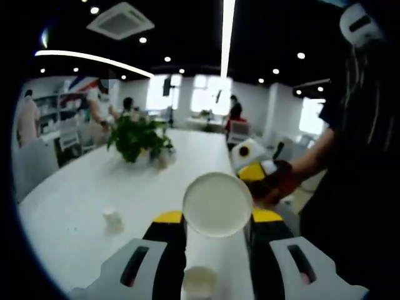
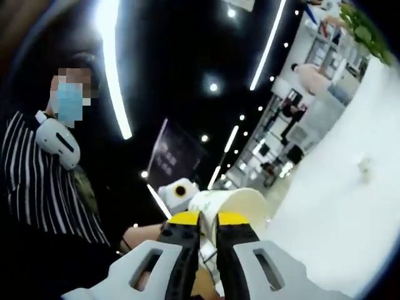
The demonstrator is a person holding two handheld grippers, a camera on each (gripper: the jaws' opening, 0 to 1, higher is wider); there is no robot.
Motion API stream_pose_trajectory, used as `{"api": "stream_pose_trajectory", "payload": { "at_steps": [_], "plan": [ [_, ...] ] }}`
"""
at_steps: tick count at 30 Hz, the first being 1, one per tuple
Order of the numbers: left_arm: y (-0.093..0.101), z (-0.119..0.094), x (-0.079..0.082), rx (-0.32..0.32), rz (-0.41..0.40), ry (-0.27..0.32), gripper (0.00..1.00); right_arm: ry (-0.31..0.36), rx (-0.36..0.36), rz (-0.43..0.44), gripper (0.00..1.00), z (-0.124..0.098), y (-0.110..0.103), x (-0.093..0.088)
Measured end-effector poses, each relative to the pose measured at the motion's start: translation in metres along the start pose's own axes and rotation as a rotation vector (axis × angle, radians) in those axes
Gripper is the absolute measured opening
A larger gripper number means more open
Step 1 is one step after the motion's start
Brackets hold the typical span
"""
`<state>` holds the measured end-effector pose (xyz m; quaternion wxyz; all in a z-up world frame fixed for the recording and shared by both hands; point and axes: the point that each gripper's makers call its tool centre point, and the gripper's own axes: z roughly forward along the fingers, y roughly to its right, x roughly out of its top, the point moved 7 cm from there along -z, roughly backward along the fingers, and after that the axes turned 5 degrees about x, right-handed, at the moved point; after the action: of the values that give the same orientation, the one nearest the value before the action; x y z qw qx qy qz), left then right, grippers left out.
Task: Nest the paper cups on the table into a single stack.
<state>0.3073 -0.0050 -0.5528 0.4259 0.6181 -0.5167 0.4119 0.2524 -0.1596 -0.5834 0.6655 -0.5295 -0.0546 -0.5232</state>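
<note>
Cup (image 1: 216,205) gripped between left gripper (image 1: 216,220) jaws, round white bottom facing camera, above white table (image 1: 75,206). Right gripper (image 2: 208,220) pinching thin paper cup rim (image 2: 234,203). Better to align both axes, slide gently, not crush walls. Small cups (image 1: 112,219) and (image 1: 200,281) waiting on table.

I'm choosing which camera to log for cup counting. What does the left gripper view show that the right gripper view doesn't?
Left gripper view: the plant, a small cup on the table, another cup below the left claw, and the held cup bottom-on. Right gripper view: the right claw pinching that cup's wall, and a striped shirt. Both: the held cup, the table and a distant small cup.
</note>
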Motion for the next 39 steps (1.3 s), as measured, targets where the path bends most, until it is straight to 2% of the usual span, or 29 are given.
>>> {"api": "stream_pose_trajectory", "payload": {
  "at_steps": [3, 6, 8, 13, 19, 21, 23, 26, 28, 33, 39],
  "plan": [
    [-0.002, -0.002, -0.001, 0.019, 0.008, -0.001, 0.38, 0.004, 0.03, 0.019, 0.01, 0.001, -0.003, 0.0],
    [-0.002, -0.003, -0.004, 0.036, 0.008, 0.002, 0.4, -0.03, 0.06, 0.004, 0.0, 0.008, -0.009, 0.0],
    [-0.001, -0.005, -0.006, 0.049, 0.028, 0.012, 0.4, -0.068, 0.045, -0.069, 0.0, 0.011, -0.011, -0.001],
    [-0.002, -0.011, -0.01, 0.086, 0.004, 0.044, 0.4, -0.072, 0.038, -0.042, 0.0, 0.015, -0.011, 0.003],
    [0.0, -0.017, -0.02, 0.132, -0.018, 0.064, 0.45, -0.142, -0.015, -0.021, 0.0, 0.023, -0.005, 0.007],
    [0.001, -0.019, -0.023, 0.153, -0.016, 0.07, 0.47, -0.207, -0.038, -0.046, 0.0, 0.026, -0.003, 0.005],
    [0.001, -0.022, -0.028, 0.172, -0.026, 0.077, 0.5, -0.232, -0.044, -0.047, 0.0, 0.03, -0.003, 0.005],
    [-0.002, -0.025, -0.036, 0.243, -0.021, 0.077, 0.61, -0.318, -0.045, -0.076, 0.0, 0.036, -0.003, 0.0],
    [-0.002, -0.027, -0.04, 0.251, -0.046, 0.076, 0.64, -0.359, -0.037, -0.093, 0.0, 0.04, -0.004, -0.003],
    [0.0, -0.032, -0.05, 0.28, -0.051, 0.074, 0.65, -0.373, -0.029, -0.095, 0.0, 0.046, -0.004, -0.005],
    [-0.001, -0.041, -0.058, 0.337, -0.072, 0.084, 0.75, -0.409, -0.093, -0.141, 0.0, 0.042, 0.006, 0.004]
  ]
}}
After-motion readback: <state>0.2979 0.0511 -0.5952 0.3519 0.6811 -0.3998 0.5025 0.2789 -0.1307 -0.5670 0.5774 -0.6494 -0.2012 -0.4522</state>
